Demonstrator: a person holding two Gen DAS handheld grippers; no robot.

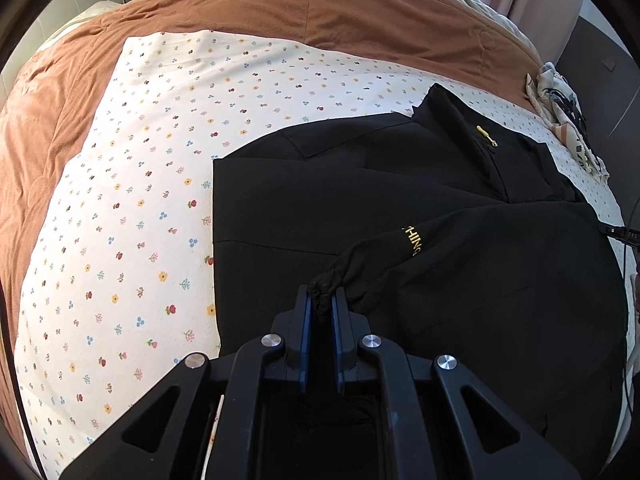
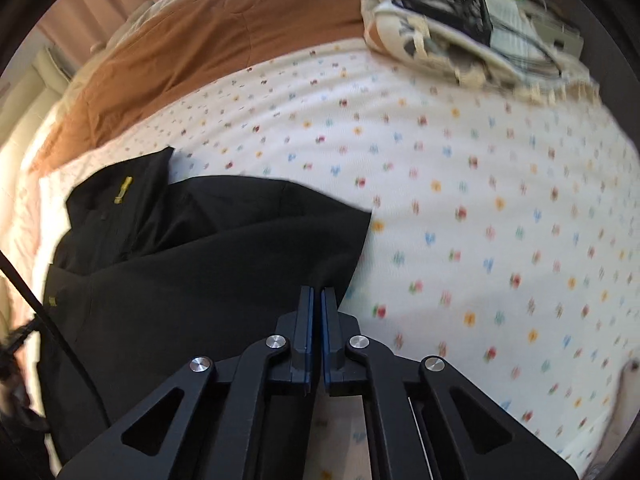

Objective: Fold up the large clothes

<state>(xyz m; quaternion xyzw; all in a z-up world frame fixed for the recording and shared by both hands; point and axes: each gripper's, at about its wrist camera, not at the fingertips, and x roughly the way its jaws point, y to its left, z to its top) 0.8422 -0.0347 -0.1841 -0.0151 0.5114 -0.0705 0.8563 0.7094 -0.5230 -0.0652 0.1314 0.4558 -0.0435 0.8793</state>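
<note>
A large black jacket (image 1: 360, 208) with a yellow zip pull and yellow lettering on one sleeve lies spread on a flowered white sheet (image 1: 132, 208). My left gripper (image 1: 321, 294) is shut on the gathered cuff of the lettered sleeve (image 1: 380, 256), held over the jacket body. In the right wrist view the jacket (image 2: 192, 264) lies at left. My right gripper (image 2: 318, 292) is shut on the jacket's right edge, a thin fold of black cloth between the pads.
A brown quilt (image 1: 280, 12) is bunched along the far side of the bed. A printed cloth bag with cables and papers (image 2: 460, 24) sits at the bed's far right corner. A black cable (image 2: 44, 312) crosses the left of the right wrist view.
</note>
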